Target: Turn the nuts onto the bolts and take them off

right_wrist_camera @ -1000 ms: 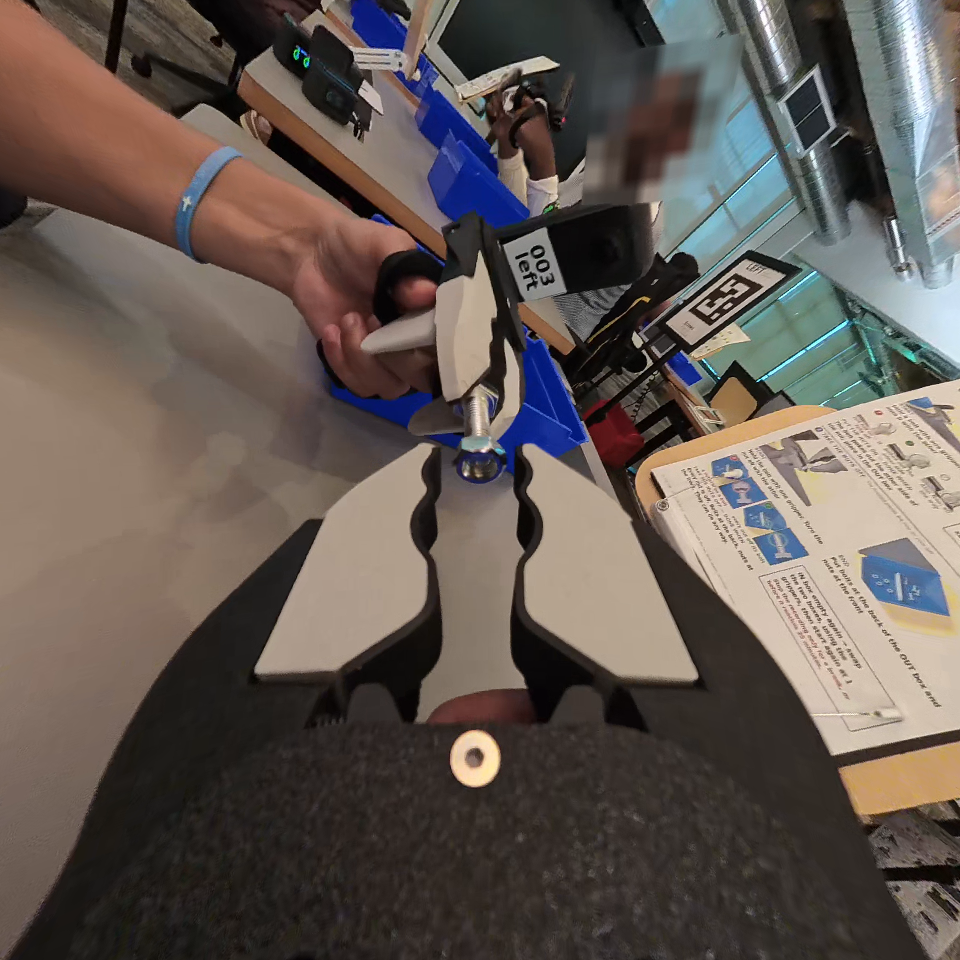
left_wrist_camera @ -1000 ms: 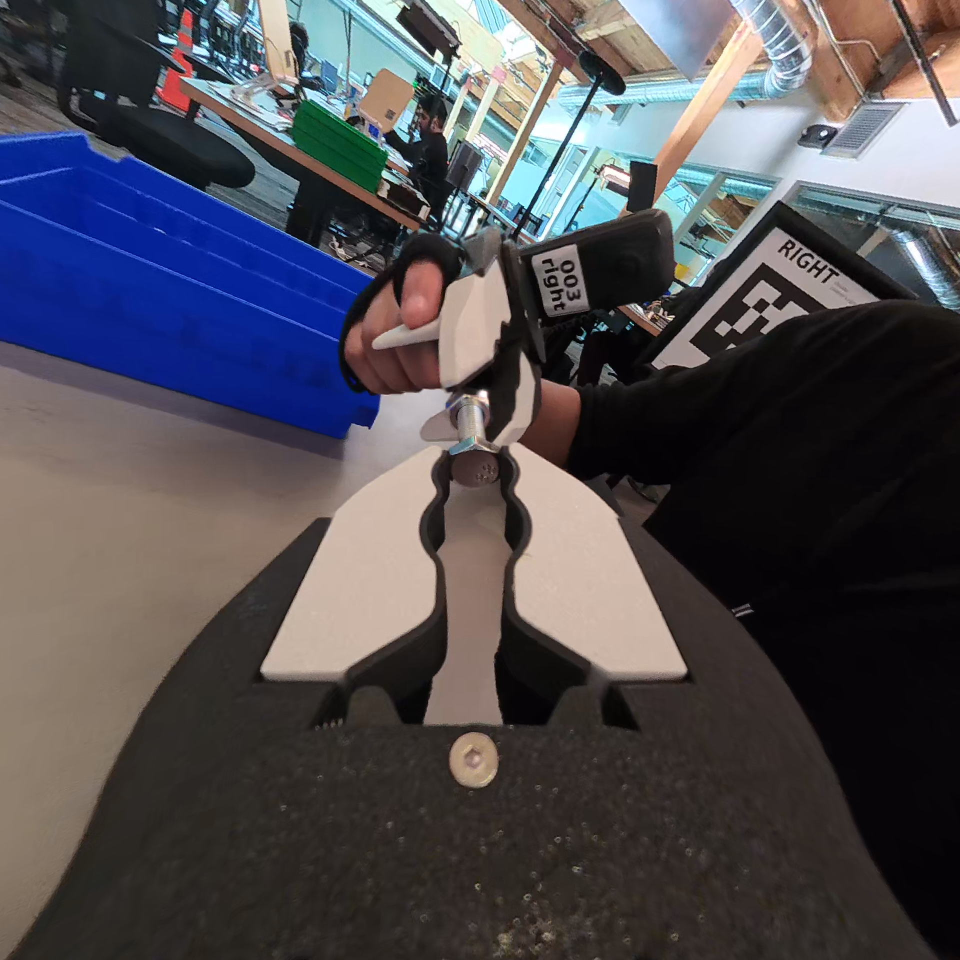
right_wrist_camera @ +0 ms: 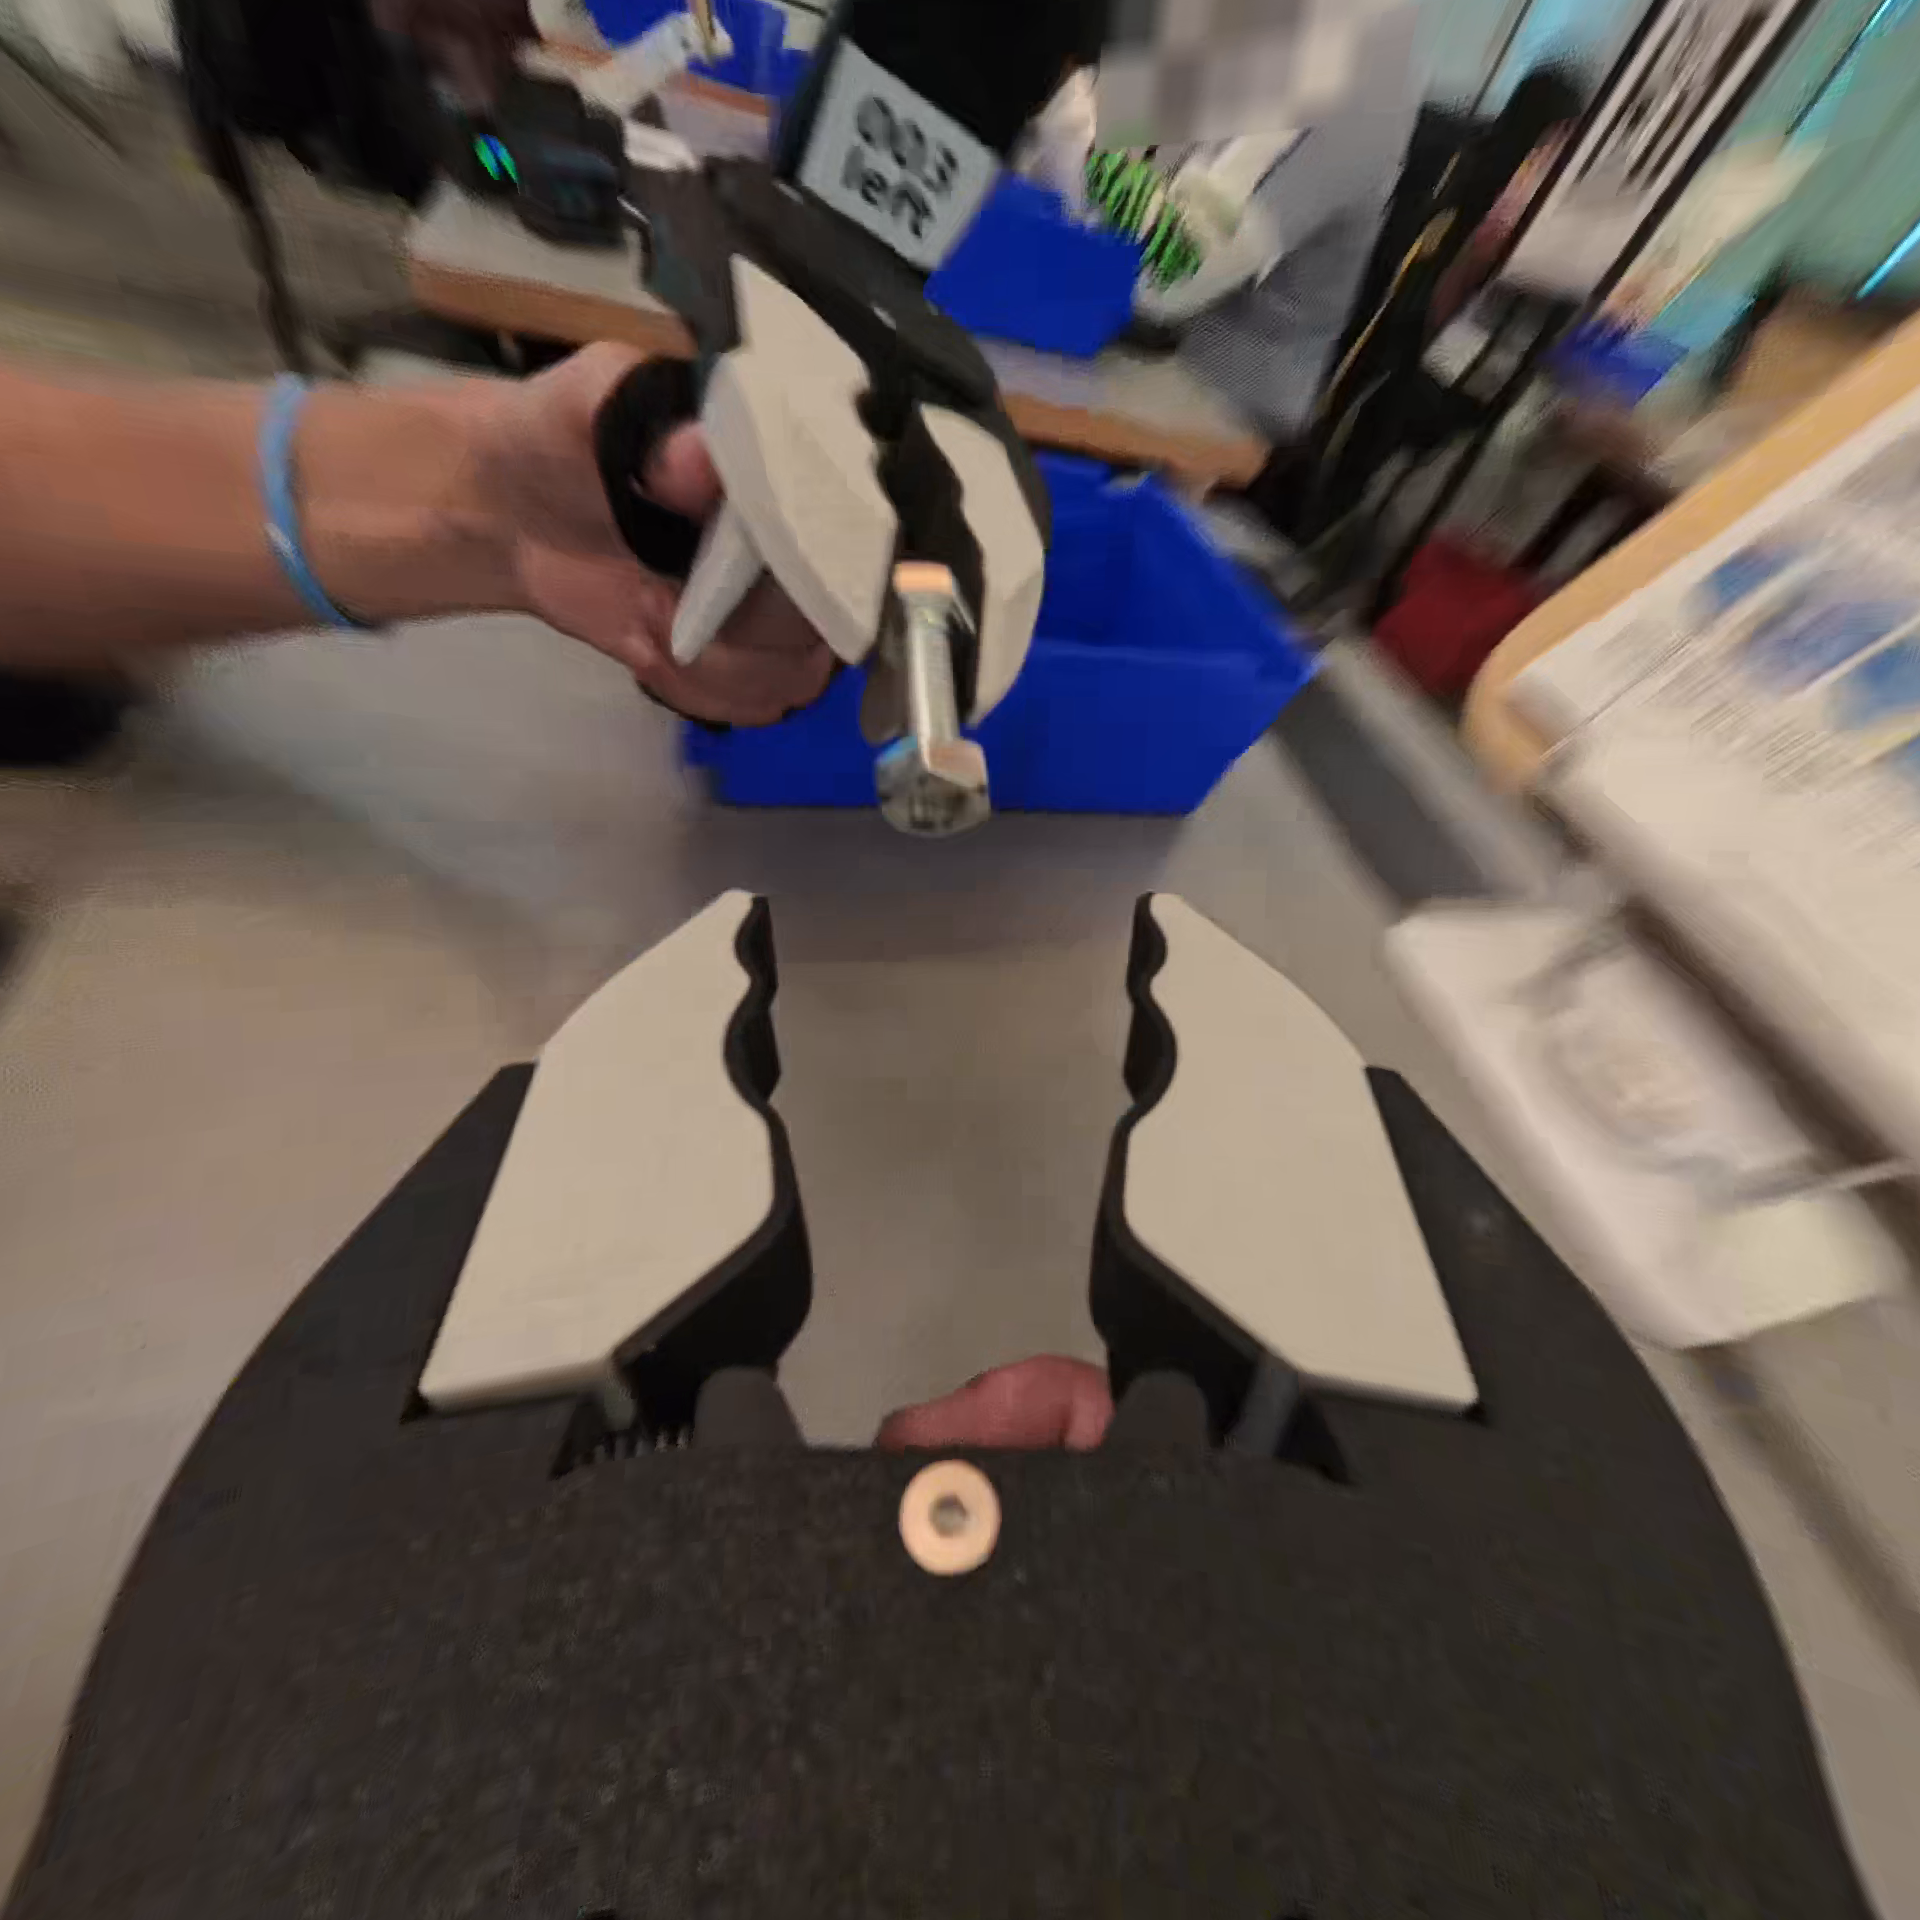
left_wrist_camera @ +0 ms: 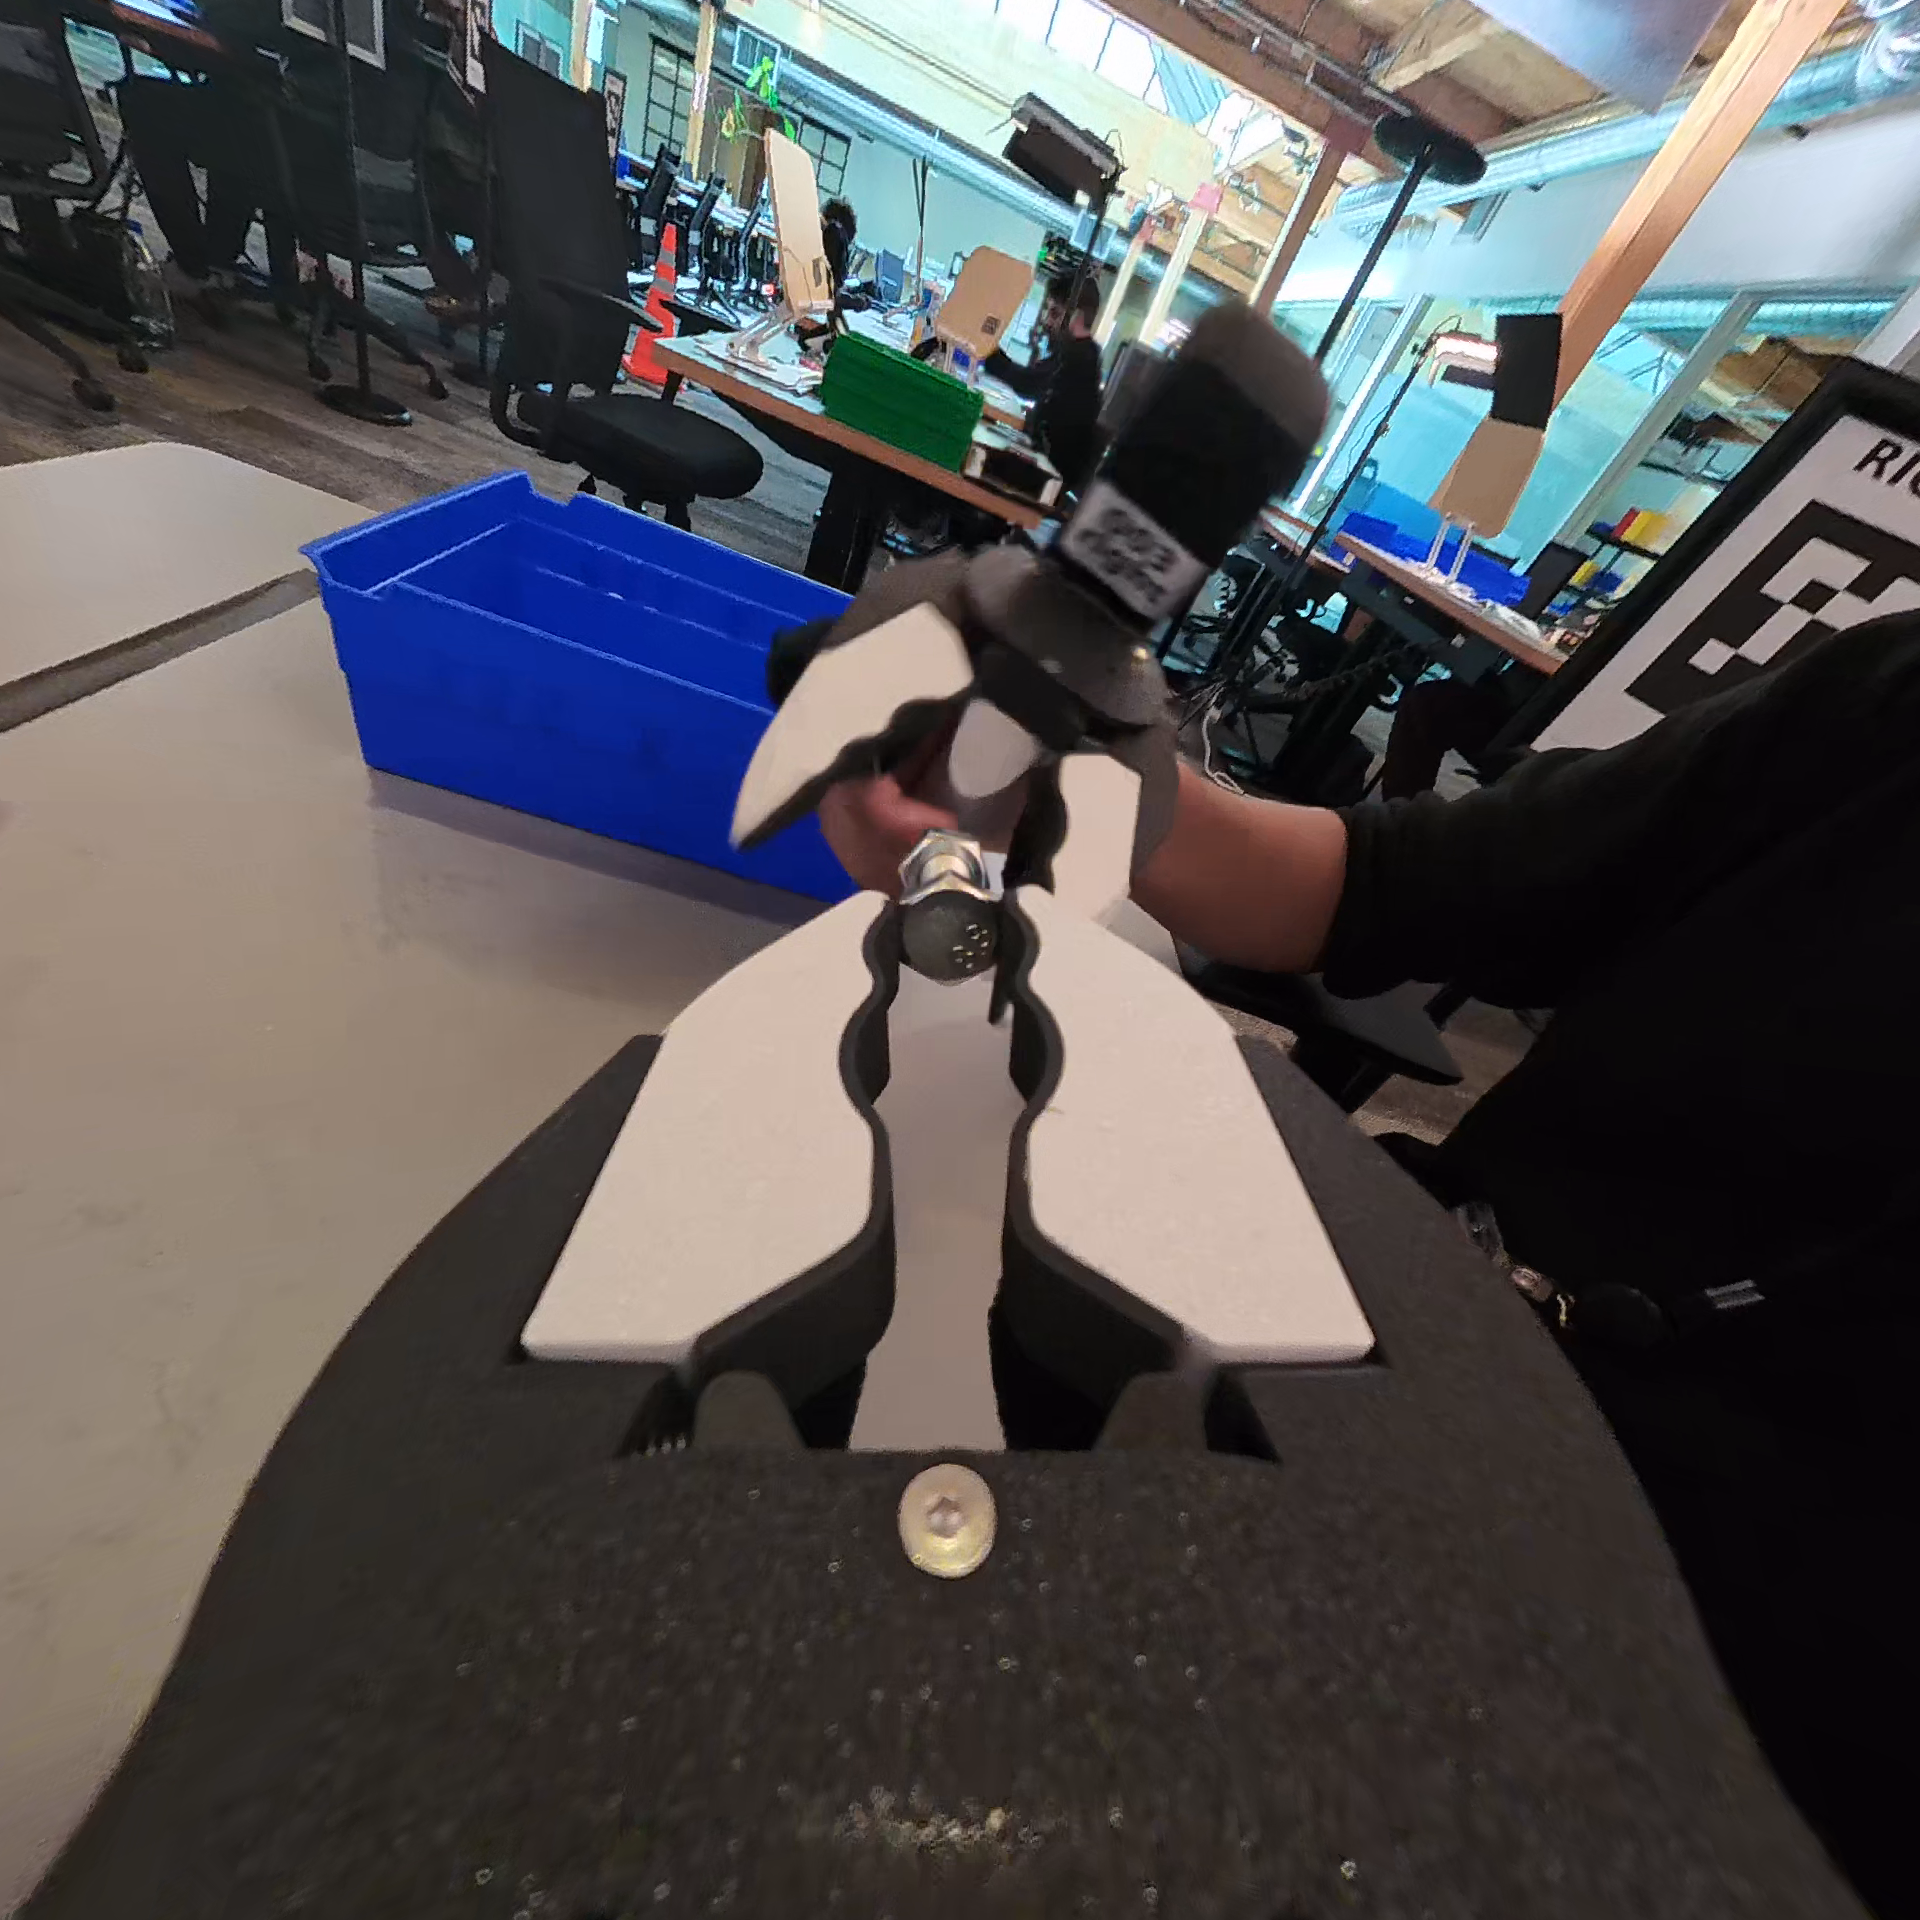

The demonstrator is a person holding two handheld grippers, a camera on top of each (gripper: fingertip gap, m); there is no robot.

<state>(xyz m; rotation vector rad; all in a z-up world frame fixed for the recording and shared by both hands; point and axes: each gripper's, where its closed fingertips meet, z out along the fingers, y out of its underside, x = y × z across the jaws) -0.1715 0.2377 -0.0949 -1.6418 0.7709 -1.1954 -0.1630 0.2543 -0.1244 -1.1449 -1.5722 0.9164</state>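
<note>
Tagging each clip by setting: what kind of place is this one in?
Probably an open-plan lab or workshop office: rows of worktables and office chairs, exposed ceiling ducts, and blue parts bins on the table.

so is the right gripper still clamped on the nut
No, the right gripper is open and empty, while the bolt stays in the left gripper.

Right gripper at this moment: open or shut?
Open. In the right wrist view, the right gripper has its fingers spread wide with bare table between them; the bolt sits ahead, held only by the left gripper.
</note>
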